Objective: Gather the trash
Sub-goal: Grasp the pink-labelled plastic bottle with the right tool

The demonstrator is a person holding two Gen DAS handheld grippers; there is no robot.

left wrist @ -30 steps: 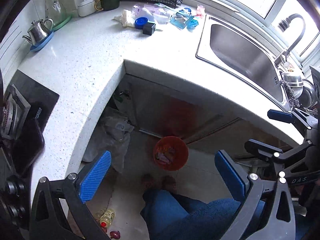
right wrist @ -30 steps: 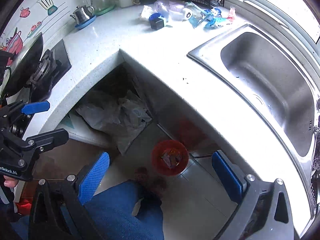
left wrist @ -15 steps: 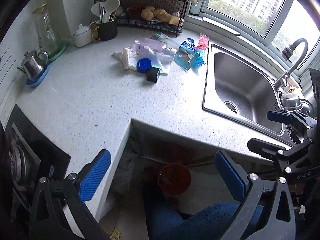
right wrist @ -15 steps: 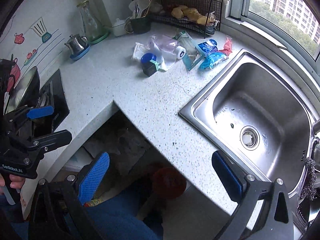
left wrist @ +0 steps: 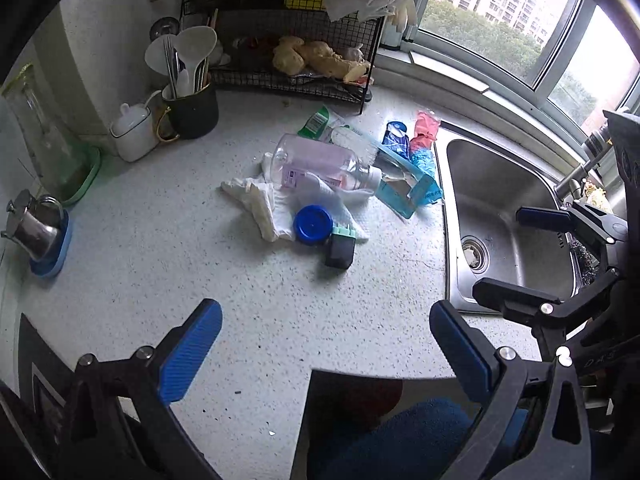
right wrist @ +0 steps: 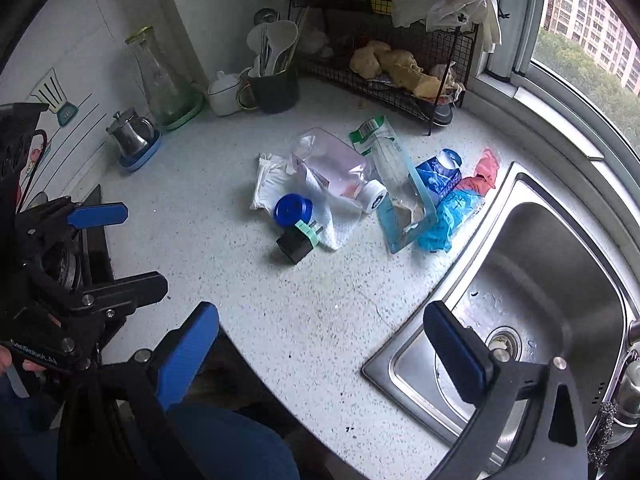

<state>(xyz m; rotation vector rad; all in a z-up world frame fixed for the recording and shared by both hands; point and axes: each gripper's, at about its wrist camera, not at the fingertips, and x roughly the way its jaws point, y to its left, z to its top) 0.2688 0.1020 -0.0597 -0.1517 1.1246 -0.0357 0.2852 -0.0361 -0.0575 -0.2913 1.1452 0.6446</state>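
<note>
A heap of trash lies on the white speckled counter (left wrist: 168,264): a clear plastic bottle (left wrist: 320,164) (right wrist: 336,164) on a white tissue (left wrist: 268,204), a blue lid (left wrist: 313,224) (right wrist: 293,210), a black box with a green plug (left wrist: 340,250) (right wrist: 296,246), a clear teal-edged packet (left wrist: 404,188) (right wrist: 404,200), blue wrappers (right wrist: 438,174) and a red wrapper (right wrist: 486,170). My left gripper (left wrist: 325,350) is open and empty, short of the heap. My right gripper (right wrist: 322,352) is open and empty too, over the counter's front edge by the sink.
A steel sink (left wrist: 452,216) (right wrist: 520,216) lies right of the heap. At the back stand a wire rack (left wrist: 304,76), a utensil mug (left wrist: 192,108), a white pot (left wrist: 132,132), a glass jug (left wrist: 44,148) and a small teapot (left wrist: 36,228). A stove (right wrist: 68,268) is at the left.
Both views have swung up from the floor and the red bin under the counter to the countertop heap, which now looks nearer. Both grippers stayed open.
</note>
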